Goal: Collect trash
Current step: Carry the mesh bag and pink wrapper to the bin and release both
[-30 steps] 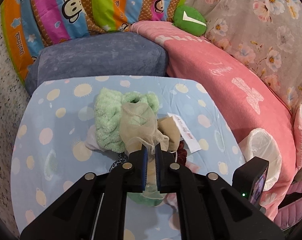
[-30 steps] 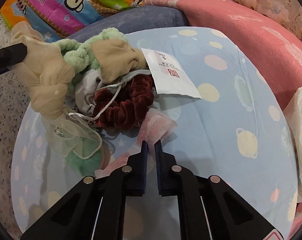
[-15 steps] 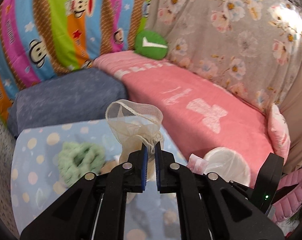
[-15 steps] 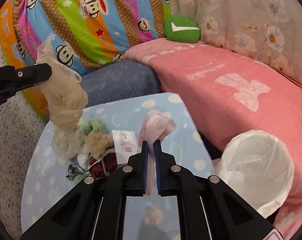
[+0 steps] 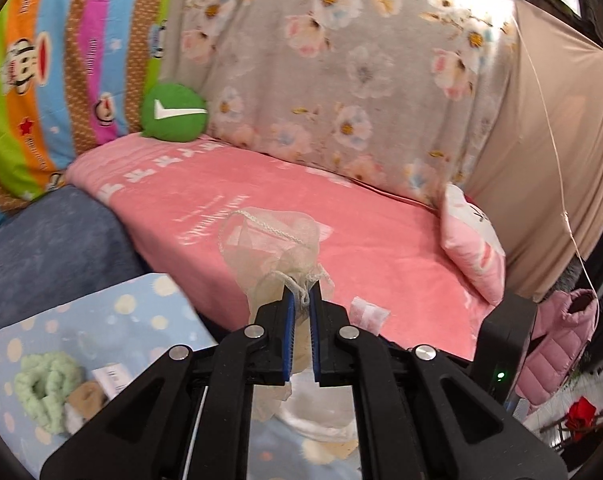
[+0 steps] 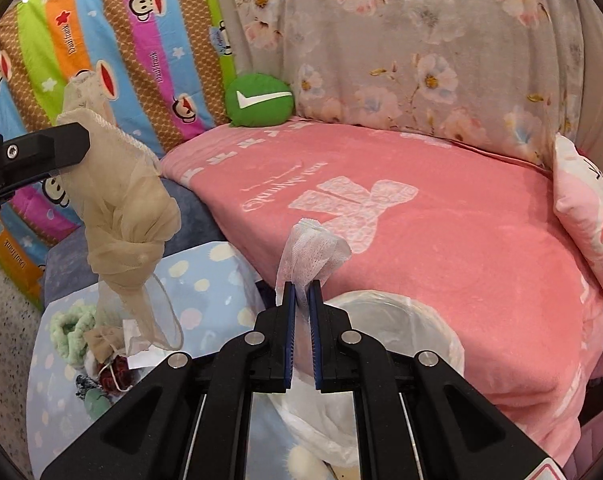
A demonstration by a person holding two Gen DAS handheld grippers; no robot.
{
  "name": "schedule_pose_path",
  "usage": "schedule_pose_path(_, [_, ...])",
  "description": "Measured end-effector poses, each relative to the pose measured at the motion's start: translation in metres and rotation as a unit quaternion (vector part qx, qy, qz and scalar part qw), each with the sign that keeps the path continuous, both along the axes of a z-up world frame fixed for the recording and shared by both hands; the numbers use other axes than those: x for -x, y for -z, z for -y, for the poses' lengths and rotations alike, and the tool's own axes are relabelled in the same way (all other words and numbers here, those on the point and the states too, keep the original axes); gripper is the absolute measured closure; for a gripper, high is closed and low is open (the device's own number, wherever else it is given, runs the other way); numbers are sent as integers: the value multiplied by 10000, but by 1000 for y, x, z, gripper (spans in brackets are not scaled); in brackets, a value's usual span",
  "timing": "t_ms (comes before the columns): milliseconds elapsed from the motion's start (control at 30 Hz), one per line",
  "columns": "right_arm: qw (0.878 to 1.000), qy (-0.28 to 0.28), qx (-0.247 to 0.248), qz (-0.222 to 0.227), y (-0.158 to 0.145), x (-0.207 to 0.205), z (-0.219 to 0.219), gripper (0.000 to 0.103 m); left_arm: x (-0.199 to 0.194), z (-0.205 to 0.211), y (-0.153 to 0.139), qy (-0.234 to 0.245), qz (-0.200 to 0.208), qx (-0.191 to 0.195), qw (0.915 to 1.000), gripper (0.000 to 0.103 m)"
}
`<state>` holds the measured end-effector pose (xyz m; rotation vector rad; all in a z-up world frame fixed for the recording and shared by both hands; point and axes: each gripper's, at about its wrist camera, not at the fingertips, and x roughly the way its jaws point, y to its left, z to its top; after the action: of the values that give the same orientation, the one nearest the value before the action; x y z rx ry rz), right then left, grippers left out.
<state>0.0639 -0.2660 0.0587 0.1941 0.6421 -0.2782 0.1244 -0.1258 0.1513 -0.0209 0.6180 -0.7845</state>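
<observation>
Below the right gripper (image 6: pixel 300 300) sits a bin lined with a white plastic bag (image 6: pixel 385 312), against the edge of the pink blanket (image 6: pixel 441 232). Its mouth stands open; the gripper's black frame covers most of the inside, so what lies in it cannot be made out, possibly nothing.

Right gripper: jaws closed on a white-pink tissue (image 6: pixel 313 252), which stands up in a crumpled tuft above the tips, over the bin's near rim.

Left gripper (image 5: pixel 300 300): jaws clamped on a beige mesh pouch (image 5: pixel 269 244) by its drawstring neck. In the right wrist view the same pouch (image 6: pixel 121 200) hangs from one black finger (image 6: pixel 37 152) at the left edge, twisted into a knot halfway down, its loose end dangling above the table.

More trash lies on the blue dotted table (image 6: pixel 205 284): a green fluffy scrunchie (image 6: pixel 67 332), a tan cloth scrap (image 6: pixel 101 340), a white paper tag (image 6: pixel 139 356), a dark red scrunchie (image 6: pixel 115 374), heaped together and touching. The bottom of the heap is dark and hard to read.

A green round cushion (image 6: pixel 259 100) rests at the blanket's far corner. The pink pillow (image 6: pixel 585 208) is cut off at the right edge.
</observation>
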Motion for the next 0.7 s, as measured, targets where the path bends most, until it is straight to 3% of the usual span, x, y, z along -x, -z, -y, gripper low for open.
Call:
schedule_pose_path(233, [9990,397,-112,-176,21,12,43,96,4,61,22,457,-138,-101,9988,97])
schedule_pose_path(433, [9978,560,-259,-256,33,15,58,94,-1,89,41,539,-260,-239,9979,96])
schedule_pose_path(467, [9976,573,-283,-273,36,14,60,94,-2,91,43,534,-312,-228,9978,93])
schedule_pose_path(500, [9974,600,-289,-272,38,14,61,89,-5,92,46,521,-390,-228,9976,76])
schedule_pose_path(533, [9973,618,-286,-280,39,13,62,74,-7,92,48,448,-440,-214,9978,53])
schedule_pose_path(600, [9968,737,-252,-200,39,15,62,47,-9,86,49,241,-366,-102,9990,42])
schedule_pose_path(700, [9969,741,-218,-141,36,15,60,44,-12,82,53,125,-304,-209,9992,40])
